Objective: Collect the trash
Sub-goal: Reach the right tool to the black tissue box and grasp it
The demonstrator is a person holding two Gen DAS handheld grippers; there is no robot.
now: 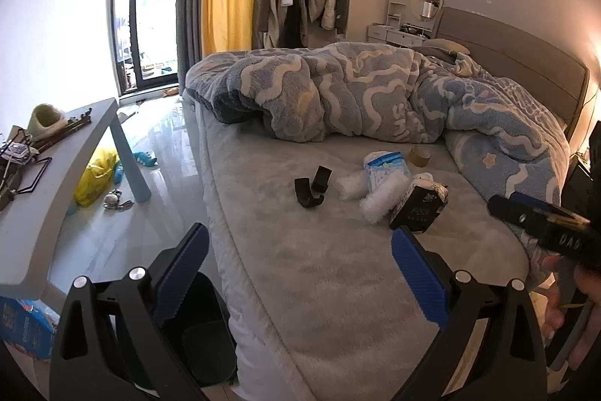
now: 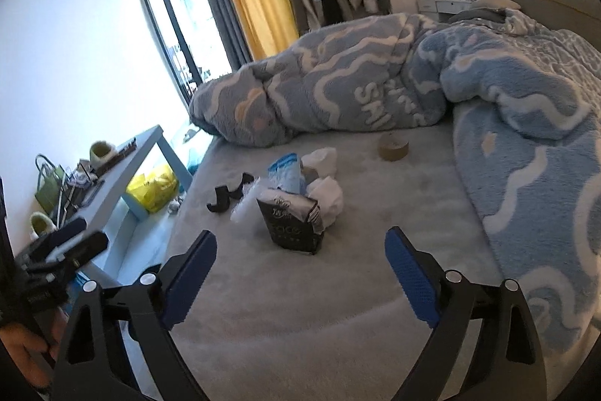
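Trash lies on the grey bed sheet (image 1: pixel 300 269): a dark snack bag (image 1: pixel 417 209), crumpled white tissues (image 1: pixel 379 198), a blue-white wrapper (image 1: pixel 387 170), a black strap piece (image 1: pixel 310 190) and a brown tape roll (image 1: pixel 420 156). The right wrist view shows the dark bag (image 2: pixel 293 230), tissues (image 2: pixel 326 194), wrapper (image 2: pixel 287 175), strap (image 2: pixel 225 200) and tape roll (image 2: pixel 392 146). My left gripper (image 1: pixel 300 269) is open and empty, short of the pile. My right gripper (image 2: pixel 300 273) is open and empty, just before the dark bag.
A blue patterned duvet (image 1: pixel 357 93) is bunched behind and right of the trash. A dark bin (image 1: pixel 204 326) stands by the bed's near-left edge. A grey table (image 1: pixel 75 153) with clutter is at left, a yellow bag (image 1: pixel 94 181) under it.
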